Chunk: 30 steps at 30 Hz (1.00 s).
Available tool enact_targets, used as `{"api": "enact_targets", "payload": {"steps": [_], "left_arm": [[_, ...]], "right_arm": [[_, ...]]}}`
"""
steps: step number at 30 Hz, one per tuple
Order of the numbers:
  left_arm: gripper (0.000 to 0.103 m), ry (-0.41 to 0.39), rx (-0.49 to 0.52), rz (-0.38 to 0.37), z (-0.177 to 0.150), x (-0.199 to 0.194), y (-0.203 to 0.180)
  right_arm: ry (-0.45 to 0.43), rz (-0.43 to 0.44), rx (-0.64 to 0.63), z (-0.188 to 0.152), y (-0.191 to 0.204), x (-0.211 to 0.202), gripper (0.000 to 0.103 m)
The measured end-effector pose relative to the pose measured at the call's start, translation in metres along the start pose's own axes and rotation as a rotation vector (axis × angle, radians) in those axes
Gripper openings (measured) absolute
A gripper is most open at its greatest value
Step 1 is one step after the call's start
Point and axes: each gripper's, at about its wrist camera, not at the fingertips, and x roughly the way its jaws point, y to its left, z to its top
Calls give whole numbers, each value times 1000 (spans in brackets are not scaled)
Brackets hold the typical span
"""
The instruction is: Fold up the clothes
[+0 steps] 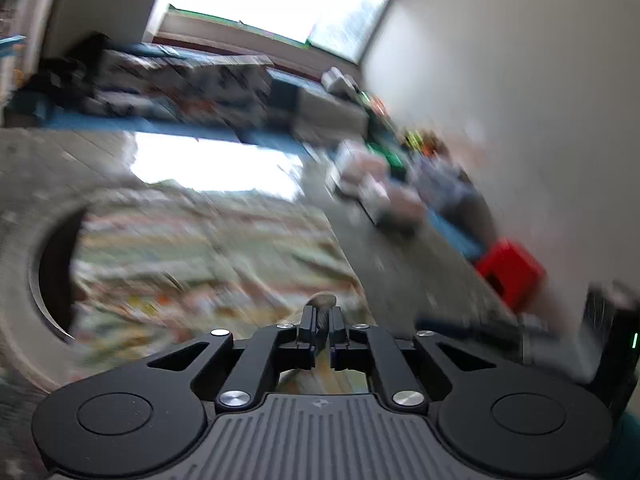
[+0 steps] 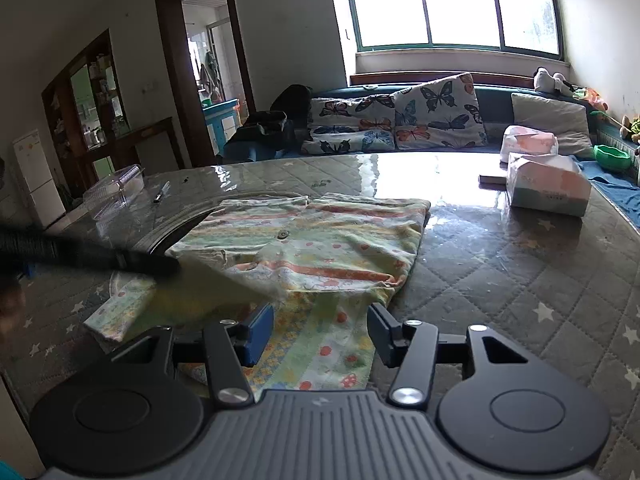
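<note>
A pale green and yellow patterned garment (image 2: 320, 240) lies spread on the quilted table (image 2: 500, 280), partly folded. My right gripper (image 2: 320, 328) is open, its jaws wide apart just above the garment's near hem. My left gripper (image 1: 323, 320) is shut on a fold of the garment (image 1: 320, 300), and its view is heavily blurred by motion. In the right wrist view the left gripper's dark arm (image 2: 100, 256) reaches in from the left, lifting a blurred flap of the cloth (image 2: 224, 284).
Two tissue boxes (image 2: 548, 188) stand at the table's right. A clear plastic box (image 2: 116, 188) and a pen (image 2: 161, 193) lie at the far left. A sofa with butterfly cushions (image 2: 400, 120) runs behind. A red object (image 1: 510, 270) shows at right in the left wrist view.
</note>
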Motion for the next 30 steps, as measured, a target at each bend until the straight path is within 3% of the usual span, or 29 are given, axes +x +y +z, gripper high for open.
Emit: {"api": "enact_targets", "payload": {"steps": [4, 6, 12, 17, 18, 19, 20, 22, 30], "left_arm": [[17, 61, 25, -3, -14, 8, 0], [34, 57, 24, 13, -16, 1, 8], [51, 1, -5, 164, -11, -26, 50], [59, -25, -57, 287, -14, -40, 88], [61, -27, -68, 302, -15, -41, 94], [62, -29, -79, 317, -16, -42, 99], [63, -29, -88, 331, -17, -43, 104], [68, -32, -101, 362, -19, -44, 111], [68, -51, -76, 377, -14, -40, 113]], "right_arm": [[19, 13, 9, 2, 0, 6, 47], [40, 25, 11, 3, 3, 14, 46], [115, 57, 6, 2, 17, 47, 41], [170, 46, 4, -2, 25, 72, 36], [171, 40, -7, -1, 27, 73, 31], [174, 43, -12, 0, 28, 73, 18], [177, 47, -16, 1, 30, 73, 12], [175, 26, -43, 2, 35, 72, 8], [75, -23, -95, 29, 47, 46, 7]]}}
